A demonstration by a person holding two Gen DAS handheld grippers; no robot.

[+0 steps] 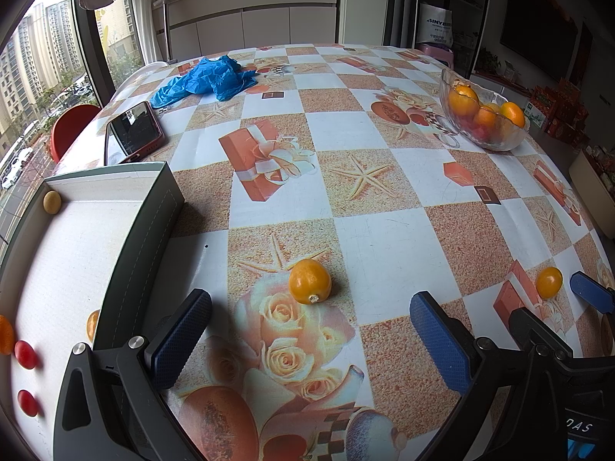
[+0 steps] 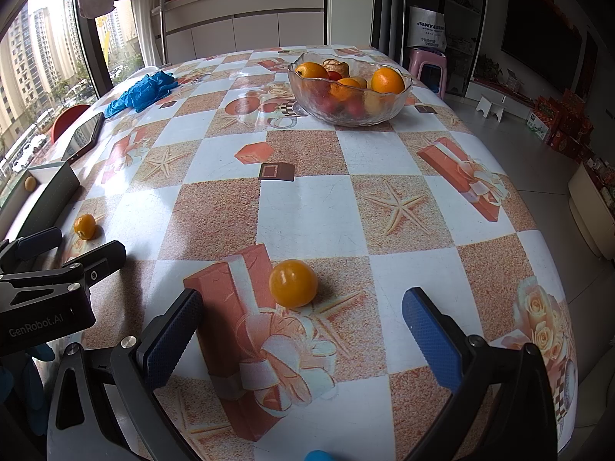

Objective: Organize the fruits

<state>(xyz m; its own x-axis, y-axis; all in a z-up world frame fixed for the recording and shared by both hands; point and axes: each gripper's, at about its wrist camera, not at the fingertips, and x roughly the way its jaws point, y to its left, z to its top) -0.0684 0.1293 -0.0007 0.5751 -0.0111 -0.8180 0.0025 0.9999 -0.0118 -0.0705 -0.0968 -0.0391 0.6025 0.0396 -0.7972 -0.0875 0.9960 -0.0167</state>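
A small orange fruit with a stem end (image 1: 309, 281) lies on the tablecloth just ahead of my left gripper (image 1: 307, 342), which is open and holds nothing. A second round orange fruit (image 2: 293, 282) lies just ahead of my right gripper (image 2: 303, 334), also open and holding nothing. That second fruit (image 1: 549, 281) shows at the right edge of the left wrist view, beside the right gripper's blue fingertip (image 1: 592, 294). A shallow dark box (image 1: 153, 207) at the left holds several small red, orange and yellow fruits. A glass bowl (image 2: 399, 100) of oranges and red fruits stands far back.
A phone (image 1: 134, 132) lies past the box near the table's left edge. A crumpled blue plastic bag (image 1: 207, 78) sits at the far left corner. A red chair (image 1: 73, 130) stands beyond the left edge. The table's right edge drops to the floor, with a pink stool (image 2: 426, 65) beyond.
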